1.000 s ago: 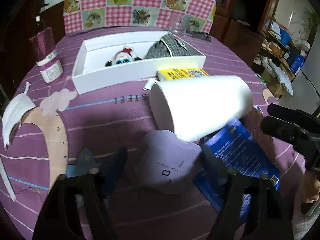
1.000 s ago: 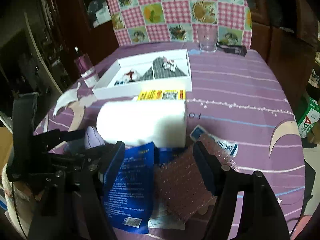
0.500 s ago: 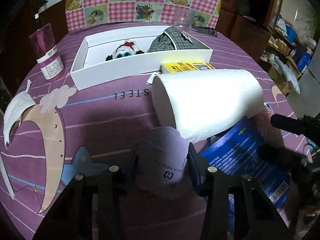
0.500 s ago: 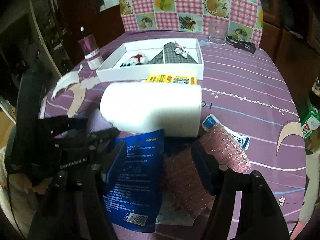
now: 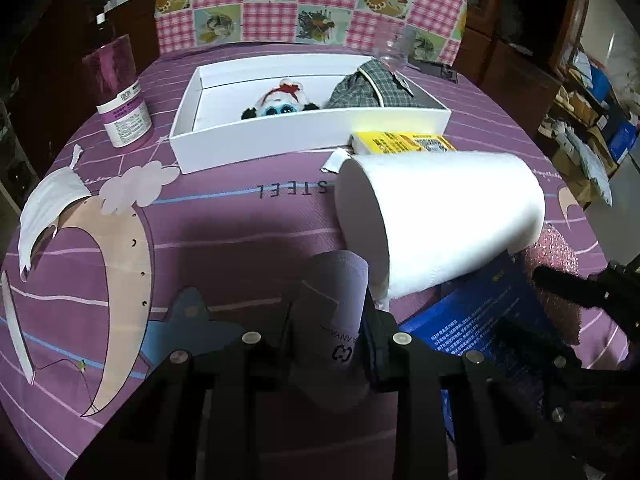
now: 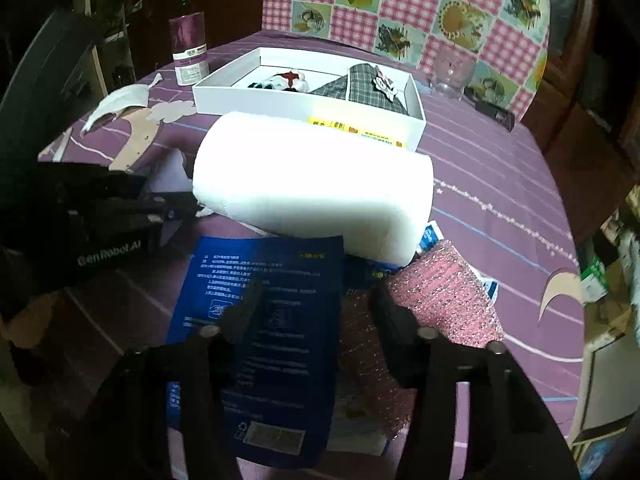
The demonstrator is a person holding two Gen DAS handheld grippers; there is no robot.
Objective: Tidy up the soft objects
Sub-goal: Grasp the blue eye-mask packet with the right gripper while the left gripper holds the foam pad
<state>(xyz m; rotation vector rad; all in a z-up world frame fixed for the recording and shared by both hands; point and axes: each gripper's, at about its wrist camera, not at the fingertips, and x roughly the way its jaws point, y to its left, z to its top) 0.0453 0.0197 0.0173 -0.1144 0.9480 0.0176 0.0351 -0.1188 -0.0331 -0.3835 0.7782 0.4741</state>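
My left gripper (image 5: 328,320) is shut on a folded lavender cloth (image 5: 340,280), pinched upright just in front of a big white paper roll (image 5: 440,216). My right gripper (image 6: 316,304) is open over a blue packet (image 6: 272,312) and a pink glittery sponge cloth (image 6: 444,300). A white box (image 5: 280,136) at the back holds a panda plush (image 5: 280,104) and a plaid garment (image 5: 368,88). The same box (image 6: 304,104) shows in the right wrist view, behind the roll (image 6: 312,180).
A purple bottle (image 5: 120,92) stands left of the box. A white face mask (image 5: 48,204) lies at the table's left edge. A yellow packet (image 5: 400,142) lies between box and roll. A glass (image 6: 452,68) and a black object (image 6: 496,114) are at the back.
My left gripper closed on the lavender cloth, squeezing it from flat into an upright fold. My right gripper moved forward over the blue packet and stayed open.
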